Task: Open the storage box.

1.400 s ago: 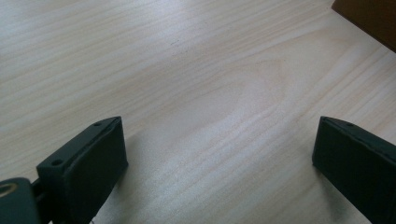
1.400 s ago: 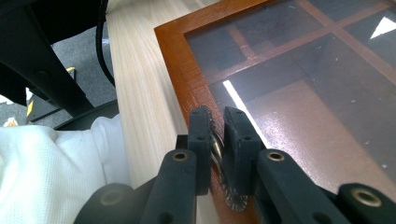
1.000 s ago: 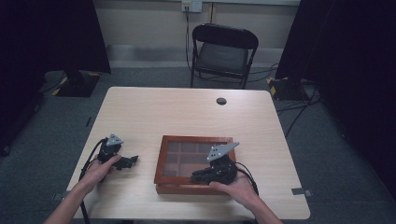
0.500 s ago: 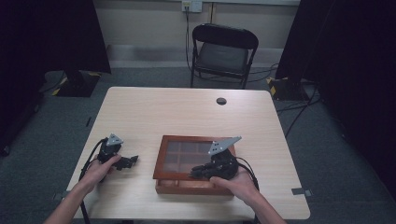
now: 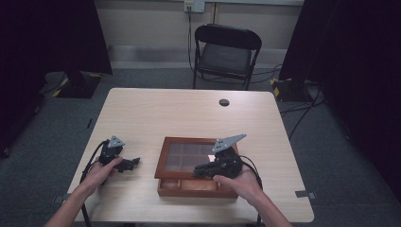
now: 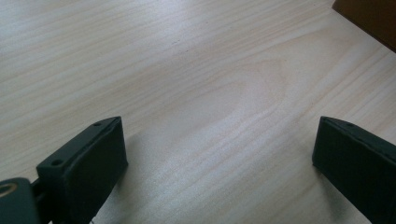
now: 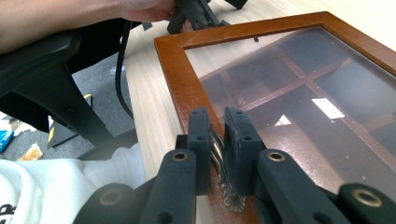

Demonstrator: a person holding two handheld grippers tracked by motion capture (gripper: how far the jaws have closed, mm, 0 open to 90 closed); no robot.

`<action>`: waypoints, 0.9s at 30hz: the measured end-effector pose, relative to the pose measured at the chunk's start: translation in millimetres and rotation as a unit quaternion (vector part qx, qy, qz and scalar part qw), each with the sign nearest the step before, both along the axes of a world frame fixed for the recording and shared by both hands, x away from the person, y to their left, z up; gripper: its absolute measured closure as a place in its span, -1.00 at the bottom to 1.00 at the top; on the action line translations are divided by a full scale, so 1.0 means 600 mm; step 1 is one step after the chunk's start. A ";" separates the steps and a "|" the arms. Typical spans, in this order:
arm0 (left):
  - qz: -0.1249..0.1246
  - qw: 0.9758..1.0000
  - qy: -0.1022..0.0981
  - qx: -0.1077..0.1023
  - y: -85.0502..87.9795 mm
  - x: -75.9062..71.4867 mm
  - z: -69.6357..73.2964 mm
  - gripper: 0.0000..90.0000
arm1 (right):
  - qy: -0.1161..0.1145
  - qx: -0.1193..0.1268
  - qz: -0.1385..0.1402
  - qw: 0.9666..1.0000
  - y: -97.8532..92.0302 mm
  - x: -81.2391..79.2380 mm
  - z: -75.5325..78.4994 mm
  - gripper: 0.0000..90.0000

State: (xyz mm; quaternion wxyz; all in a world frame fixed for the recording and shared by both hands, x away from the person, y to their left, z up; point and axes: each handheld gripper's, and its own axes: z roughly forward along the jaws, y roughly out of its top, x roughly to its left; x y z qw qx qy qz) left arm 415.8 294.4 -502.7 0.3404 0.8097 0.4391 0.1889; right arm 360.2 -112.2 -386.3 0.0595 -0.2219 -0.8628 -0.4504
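Note:
A brown wooden box with a glass lid over several dark compartments sits on the table's near half. My right gripper lies over the box's front edge, pointing left. Its jaws are shut on the small ornate metal handle fixed to the lid's wooden frame. My left gripper rests on the table left of the box, apart from it. Its jaws stand wide open over bare wood, with nothing between them.
The light wooden table has a small black round cap near its far edge. A black folding chair stands behind the table. Cables trail from both grippers off the near edge. A box corner shows ahead of the left gripper.
The right gripper has shifted slightly up and to the right at the box's front edge, still closed on the handle. The left gripper has stayed where it was.

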 end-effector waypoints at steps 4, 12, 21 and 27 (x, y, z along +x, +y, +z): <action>0.000 1.000 0.000 0.000 0.000 0.000 0.000 -0.95 | 0.001 0.004 0.000 1.000 -0.001 0.003 0.005 0.82; 0.000 1.000 0.000 0.000 0.000 0.000 0.000 -0.95 | 0.004 0.008 -0.005 1.000 -0.002 0.009 0.016 0.81; 0.000 1.000 0.000 0.001 0.000 0.000 0.000 -0.95 | 0.005 0.011 -0.009 1.000 -0.003 0.014 0.026 0.81; 0.000 1.000 0.000 0.000 0.000 0.000 0.000 -0.95 | 0.006 0.016 -0.018 1.000 -0.003 0.018 0.036 0.81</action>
